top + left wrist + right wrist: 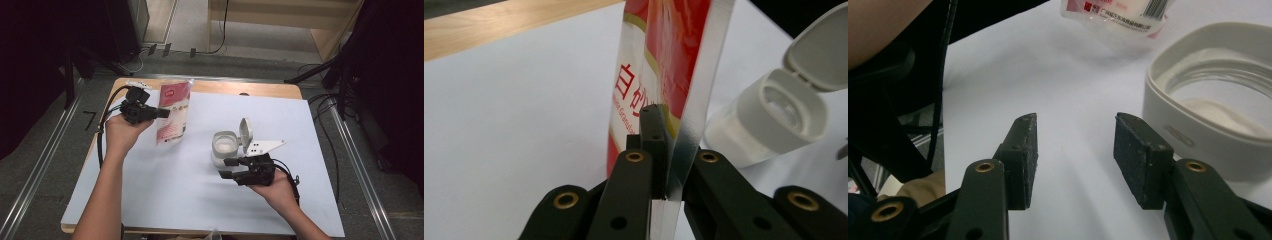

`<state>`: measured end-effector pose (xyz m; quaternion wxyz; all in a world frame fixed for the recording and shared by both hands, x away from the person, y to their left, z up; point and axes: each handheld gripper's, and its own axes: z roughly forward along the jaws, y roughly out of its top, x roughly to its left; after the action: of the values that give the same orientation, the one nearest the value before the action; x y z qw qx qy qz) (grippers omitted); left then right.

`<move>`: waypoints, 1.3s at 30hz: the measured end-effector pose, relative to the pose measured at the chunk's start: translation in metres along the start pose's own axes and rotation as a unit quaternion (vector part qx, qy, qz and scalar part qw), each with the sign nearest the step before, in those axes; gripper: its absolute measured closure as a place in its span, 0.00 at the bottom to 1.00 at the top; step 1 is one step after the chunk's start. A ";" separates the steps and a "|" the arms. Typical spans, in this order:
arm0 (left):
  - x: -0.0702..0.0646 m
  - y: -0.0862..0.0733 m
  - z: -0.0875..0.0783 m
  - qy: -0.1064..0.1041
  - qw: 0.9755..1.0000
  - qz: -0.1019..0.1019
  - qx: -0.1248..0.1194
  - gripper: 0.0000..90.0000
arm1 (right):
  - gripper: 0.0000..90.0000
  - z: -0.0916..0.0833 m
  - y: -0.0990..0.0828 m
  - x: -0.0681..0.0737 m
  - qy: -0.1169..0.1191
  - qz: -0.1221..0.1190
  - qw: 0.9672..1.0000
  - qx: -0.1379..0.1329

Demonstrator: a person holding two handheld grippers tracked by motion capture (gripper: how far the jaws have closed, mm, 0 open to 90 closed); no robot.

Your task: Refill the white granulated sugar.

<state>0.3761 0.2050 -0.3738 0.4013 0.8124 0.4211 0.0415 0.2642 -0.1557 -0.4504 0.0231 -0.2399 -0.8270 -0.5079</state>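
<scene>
Jaws up close: left gripper (pixel 659 150) was clamped on the sugar pouch (pixel 664 65), right gripper (pixel 1075 160) stood open and empty.

Pouch (pixel 172 112) hung tilted near the desk's (pixel 165 200) far-left corner; open jar (pixel 225 146), lid (pixel 245 131) flipped up, sat mid-desk, partly filled with white granules. Likely next: pour. Judged best to bring the pouch's open end right over the jar mouth, steady the jar with the right gripper (pixel 231 168) just beside it, tip slowly. Upright lid could block the approach from the far side; cable (pixel 102 125) trailed near the left edge.
</scene>
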 end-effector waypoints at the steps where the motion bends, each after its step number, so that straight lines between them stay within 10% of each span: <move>1: -0.001 0.002 0.003 -0.004 1.000 0.002 -0.003 1.00 | 0.59 -0.002 -0.001 0.000 -0.002 0.000 1.000 0.001; 12: -0.001 0.004 0.036 0.014 1.000 0.018 -0.017 1.00 | 0.57 -0.016 -0.011 -0.007 -0.002 0.009 1.000 0.000; 39: 0.008 -0.046 0.015 0.004 0.999 0.031 -0.016 0.96 | 0.56 -0.040 -0.012 -0.027 -0.041 -0.003 0.999 -0.007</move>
<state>0.3575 0.2167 -0.4177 0.4110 0.8184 0.3965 0.0641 0.2747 -0.2036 -0.4485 -0.0145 -0.2581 -0.8245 -0.5034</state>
